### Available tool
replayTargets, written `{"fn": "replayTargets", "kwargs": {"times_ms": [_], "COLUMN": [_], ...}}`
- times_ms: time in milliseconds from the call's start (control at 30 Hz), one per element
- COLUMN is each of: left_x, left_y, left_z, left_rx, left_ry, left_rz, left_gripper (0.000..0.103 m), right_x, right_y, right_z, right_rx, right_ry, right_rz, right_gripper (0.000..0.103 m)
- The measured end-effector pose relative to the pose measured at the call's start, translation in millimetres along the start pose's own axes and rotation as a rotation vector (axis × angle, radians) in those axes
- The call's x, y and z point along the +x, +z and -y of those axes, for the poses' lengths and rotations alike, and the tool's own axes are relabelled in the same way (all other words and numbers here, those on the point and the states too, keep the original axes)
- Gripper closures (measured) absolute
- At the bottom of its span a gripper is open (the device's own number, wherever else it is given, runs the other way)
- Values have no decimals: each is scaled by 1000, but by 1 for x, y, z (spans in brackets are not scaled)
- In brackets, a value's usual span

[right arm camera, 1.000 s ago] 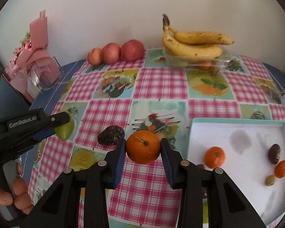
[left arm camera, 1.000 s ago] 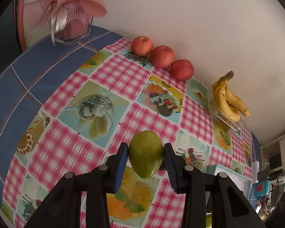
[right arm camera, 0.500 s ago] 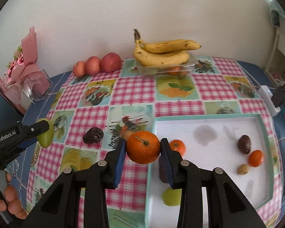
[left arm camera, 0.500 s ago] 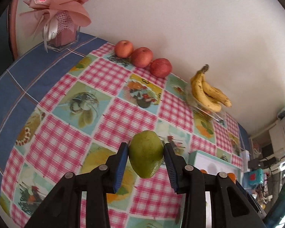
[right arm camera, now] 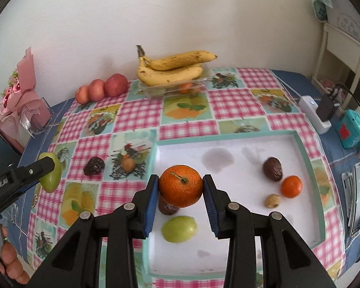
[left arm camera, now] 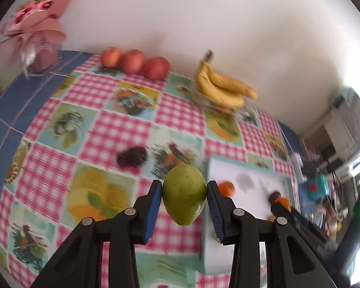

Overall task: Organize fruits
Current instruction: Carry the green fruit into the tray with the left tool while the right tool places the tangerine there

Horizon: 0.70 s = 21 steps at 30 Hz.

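My left gripper [left arm camera: 184, 195] is shut on a green mango [left arm camera: 184, 193] and holds it above the tablecloth, just left of the white tray [left arm camera: 264, 168]. It also shows at the left of the right wrist view [right arm camera: 49, 171]. My right gripper [right arm camera: 180, 187] is shut on an orange [right arm camera: 180, 185] above the near left part of the white tray [right arm camera: 307, 153]. In the tray lie a green fruit [right arm camera: 179, 229], a small orange [right arm camera: 291, 186], two dark fruits [right arm camera: 272, 168] and a small brown one [right arm camera: 272, 201]. A dark fruit [right arm camera: 94, 166] lies on the cloth left of the tray.
Three red apples [right arm camera: 102, 88] and bananas [right arm camera: 170, 68] on a clear box stand at the back by the wall. A pink bouquet [right arm camera: 19, 96] stands at the back left. Chargers and phones [right arm camera: 324, 112] lie right of the tray.
Both grippers have moved right with their fruit. The orange is now over the tray instead of at its left edge. The mango has come close to the tray's left rim.
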<state>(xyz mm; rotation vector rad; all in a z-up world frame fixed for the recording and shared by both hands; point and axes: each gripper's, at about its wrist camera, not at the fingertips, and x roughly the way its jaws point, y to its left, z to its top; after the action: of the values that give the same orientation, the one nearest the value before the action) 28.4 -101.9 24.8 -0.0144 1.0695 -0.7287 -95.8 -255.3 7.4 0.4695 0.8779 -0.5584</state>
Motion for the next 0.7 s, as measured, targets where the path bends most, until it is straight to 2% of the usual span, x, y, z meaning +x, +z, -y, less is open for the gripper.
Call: {"fn": "replayTargets", "kwargs": {"times_ms": [200, 400, 567, 700], "left_x": [20, 40, 56, 66], "left_y": [-29, -58, -73, -80], "left_z": [38, 79, 95, 98], "left_rx": [68, 168, 232, 243], "left_ry": [-101, -134, -103, -98], "left_rz": [-111, -203, -259, -299], "left_gripper": [62, 62, 62, 62], "right_x": [-2, -6, 1, 7], "right_y": [-9, -18, -25, -28], "right_z": [47, 87, 103, 108], "right_rx": [108, 195, 236, 246], "right_ry": [-69, -119, -112, -111], "right_rz": [-17, -21, -57, -77], "right_gripper": [65, 65, 65, 65]}}
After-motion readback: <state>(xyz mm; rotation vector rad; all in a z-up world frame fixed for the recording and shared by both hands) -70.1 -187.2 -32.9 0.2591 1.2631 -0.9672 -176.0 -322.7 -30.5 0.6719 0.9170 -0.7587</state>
